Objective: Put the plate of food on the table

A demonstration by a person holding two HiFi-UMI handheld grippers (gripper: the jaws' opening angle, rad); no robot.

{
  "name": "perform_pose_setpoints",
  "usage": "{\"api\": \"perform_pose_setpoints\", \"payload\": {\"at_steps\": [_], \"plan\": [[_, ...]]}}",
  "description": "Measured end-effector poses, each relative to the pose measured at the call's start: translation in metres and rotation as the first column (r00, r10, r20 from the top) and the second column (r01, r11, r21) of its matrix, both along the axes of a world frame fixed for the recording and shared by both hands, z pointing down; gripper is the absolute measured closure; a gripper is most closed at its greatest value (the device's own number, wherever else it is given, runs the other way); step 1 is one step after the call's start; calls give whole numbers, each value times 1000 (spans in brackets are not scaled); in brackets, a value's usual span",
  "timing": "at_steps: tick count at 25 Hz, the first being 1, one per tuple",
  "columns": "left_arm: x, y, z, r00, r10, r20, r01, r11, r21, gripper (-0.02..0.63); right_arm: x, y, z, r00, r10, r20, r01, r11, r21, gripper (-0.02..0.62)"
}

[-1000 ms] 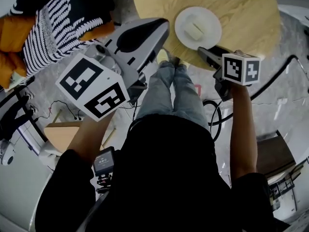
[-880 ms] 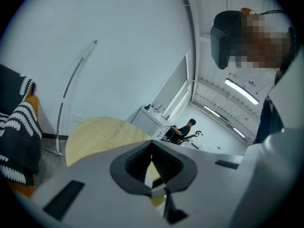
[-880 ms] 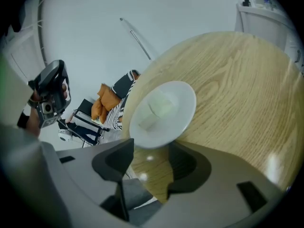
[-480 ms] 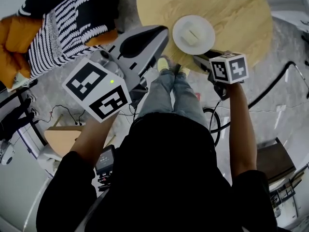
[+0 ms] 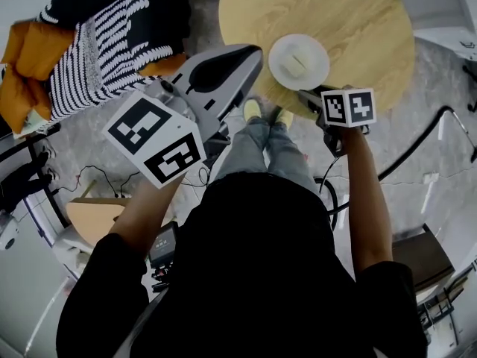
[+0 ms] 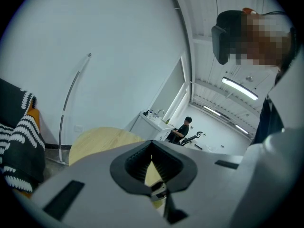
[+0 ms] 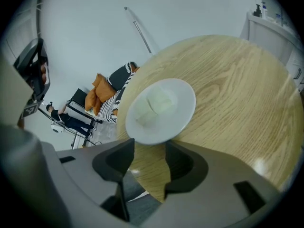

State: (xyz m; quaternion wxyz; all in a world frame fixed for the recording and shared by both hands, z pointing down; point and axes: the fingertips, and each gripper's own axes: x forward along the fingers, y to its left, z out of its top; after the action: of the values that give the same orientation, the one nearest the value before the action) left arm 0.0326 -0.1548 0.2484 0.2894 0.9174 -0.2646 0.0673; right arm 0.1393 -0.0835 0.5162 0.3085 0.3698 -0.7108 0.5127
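A white plate (image 5: pixel 298 60) with a pale block of food (image 5: pixel 295 64) rests on the round wooden table (image 5: pixel 358 21), near its front edge. My right gripper (image 5: pixel 305 94) points down at the plate's near rim. In the right gripper view the plate (image 7: pixel 159 109) lies just beyond the right gripper (image 7: pixel 148 148). Its jaws have just been opening and now stand wide, with nothing pressed between them. My left gripper (image 5: pixel 253 52) hovers left of the plate. In the left gripper view the left gripper (image 6: pixel 152 145) has its tips together and holds nothing.
A black-and-white striped blanket (image 5: pixel 97 36) and orange cushions (image 5: pixel 30 66) lie to the left. The person's legs (image 5: pixel 268 140) stand at the table's edge. A black cable (image 5: pixel 417 148) runs over the floor at the right, and a cardboard box (image 5: pixel 93 215) sits lower left.
The head view has shifted a little. The left gripper has risen slightly. The plate stays put on the table and the right gripper stays at its near rim.
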Motion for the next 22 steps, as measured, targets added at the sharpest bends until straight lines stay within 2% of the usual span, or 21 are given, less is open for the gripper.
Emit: {"api": "perform_pose_setpoints", "payload": {"at_steps": [8, 22], "plan": [[-6, -2, -16, 1000, -23, -2, 23, 999, 45, 598, 4, 0, 7, 998, 66, -10, -66, 998, -2, 380], [-15, 4, -38, 998, -42, -43, 46, 994, 101, 598, 10, 7, 7, 995, 56, -77, -56, 998, 4, 380]]}}
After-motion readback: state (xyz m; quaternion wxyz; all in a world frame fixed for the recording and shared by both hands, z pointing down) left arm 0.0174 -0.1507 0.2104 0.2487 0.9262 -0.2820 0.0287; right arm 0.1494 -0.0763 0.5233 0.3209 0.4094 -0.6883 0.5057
